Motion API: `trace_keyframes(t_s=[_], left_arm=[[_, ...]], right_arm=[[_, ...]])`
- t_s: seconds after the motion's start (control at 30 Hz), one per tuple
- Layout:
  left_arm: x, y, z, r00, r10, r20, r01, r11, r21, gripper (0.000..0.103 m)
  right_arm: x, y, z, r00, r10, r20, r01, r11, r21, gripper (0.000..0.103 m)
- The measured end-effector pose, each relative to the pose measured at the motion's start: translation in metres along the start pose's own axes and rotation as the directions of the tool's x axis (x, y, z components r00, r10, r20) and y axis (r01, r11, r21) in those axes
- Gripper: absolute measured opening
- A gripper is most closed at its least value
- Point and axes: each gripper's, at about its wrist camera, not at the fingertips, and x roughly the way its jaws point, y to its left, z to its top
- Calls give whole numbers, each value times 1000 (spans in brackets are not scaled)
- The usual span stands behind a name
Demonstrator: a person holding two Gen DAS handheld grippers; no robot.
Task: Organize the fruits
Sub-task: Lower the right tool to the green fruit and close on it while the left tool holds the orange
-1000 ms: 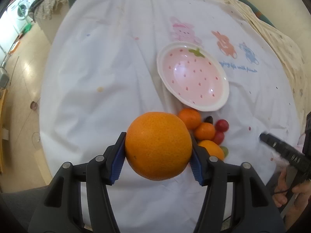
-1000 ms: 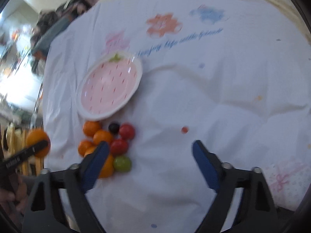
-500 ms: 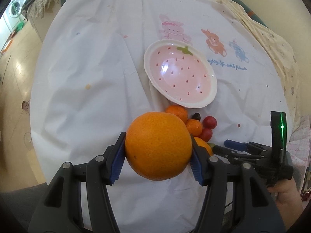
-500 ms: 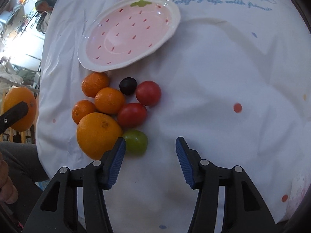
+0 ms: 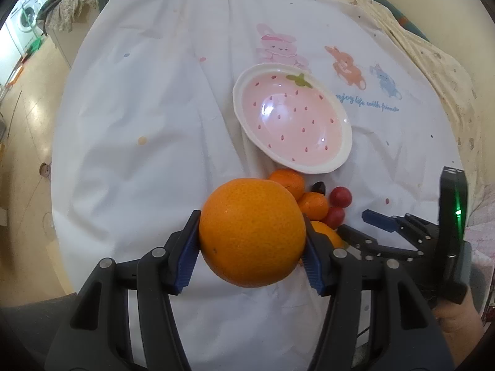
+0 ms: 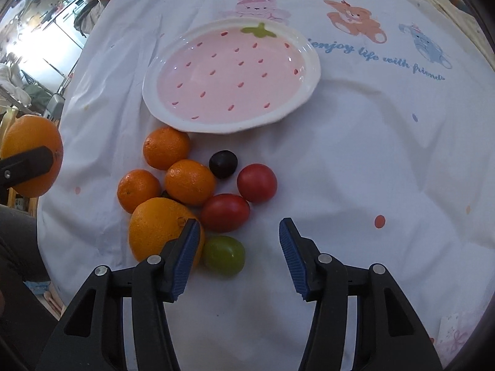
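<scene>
1. The left gripper (image 5: 252,241) is clamped on a big orange (image 5: 252,232). Its blue pads press on both sides of it. It holds the orange up in the air, above the white cloth (image 5: 139,154) on the worktop.
2. The right gripper (image 6: 236,253) has its jaws apart. Nothing is pressed between them.
3. A green grape (image 6: 223,255) lies on the cloth just by the right gripper's left pad.
4. A second big orange (image 6: 157,228) lies on the cloth, partly behind that same pad.
5. Three small oranges (image 6: 189,181), two red tomatoes (image 6: 256,182) and a dark grape (image 6: 223,164) sit close together in a pile.
6. A pink strawberry plate (image 6: 229,77) sits just past the pile. There is no fruit on it.
</scene>
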Motion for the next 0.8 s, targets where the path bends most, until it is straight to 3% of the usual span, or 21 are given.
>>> trace_keyframes(t_s=[0.13,0.27,0.47,0.7,0.8], left_arm=[[5,5,-1,1000,5,-22,-5,1000,-17,55],[5,4,-1,1000,3,-20,-4,1000,-16,55],[6,3,0,1000,3,-23,-3,1000,-14,55],[5,1,-2,1000,-1,-20,1,1000,-13,55],[6,2,-2,1000,-2,-21,1,1000,-14,55]], right_arm=[[-2,2,-4,997,77,-25,-77,997,0,55],[-5,17,-12,975,210,-75,-214,976,-45,55],[-11,23,-17,994,102,-34,-105,990,-96,56],[-10,10,-12,994,110,-19,-111,992,-53,56],[-14,4,-11,998,64,6,-64,997,-41,56]])
